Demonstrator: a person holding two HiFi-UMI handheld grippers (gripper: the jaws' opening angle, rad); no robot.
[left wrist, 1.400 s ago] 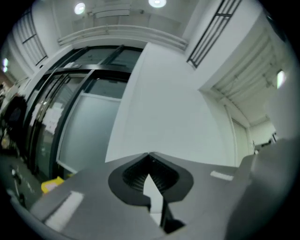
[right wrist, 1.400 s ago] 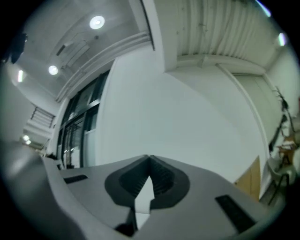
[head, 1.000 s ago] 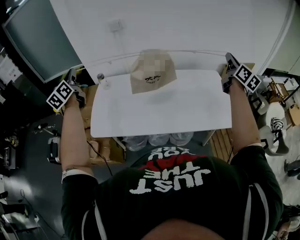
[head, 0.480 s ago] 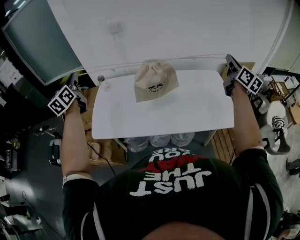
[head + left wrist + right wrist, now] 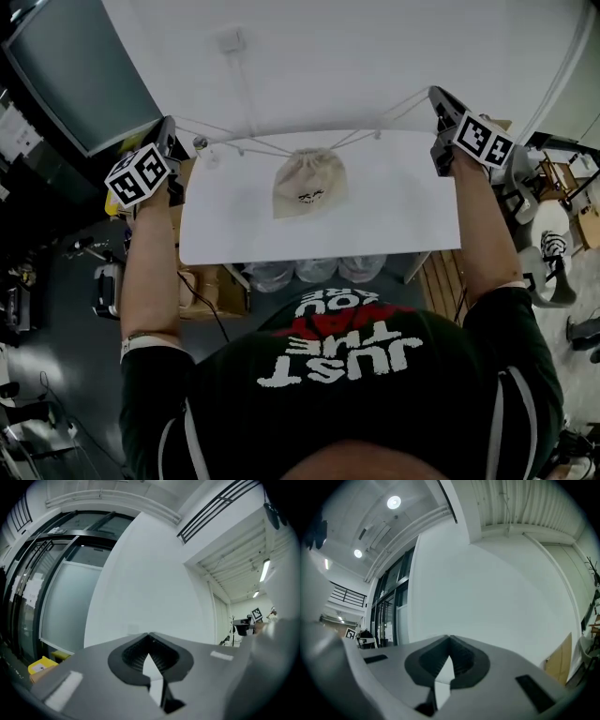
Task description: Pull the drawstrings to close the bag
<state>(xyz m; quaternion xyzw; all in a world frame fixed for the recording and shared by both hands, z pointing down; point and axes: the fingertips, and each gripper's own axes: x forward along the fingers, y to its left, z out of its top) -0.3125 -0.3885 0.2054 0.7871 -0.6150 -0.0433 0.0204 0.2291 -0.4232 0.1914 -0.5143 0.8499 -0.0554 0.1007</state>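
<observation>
A beige drawstring bag lies on the white table, its mouth gathered tight at the far end. Thin white drawstrings run from the mouth up left to my left gripper, and more drawstrings run up right to my right gripper, forming a wide V. Each gripper is shut on its string ends, held above the table's far corners. In the left gripper view the left gripper shows jaws pressed together before a white wall. In the right gripper view the right gripper looks the same.
A white wall rises right behind the table. A dark glass panel stands at the left. Cardboard boxes and clear plastic containers sit under the table's near edge. Chairs are at the right.
Both grippers have moved away from me, toward the wall, and a little inward. The strings, earlier nearly level, now slant into a V. The bag has slid toward me on the table.
</observation>
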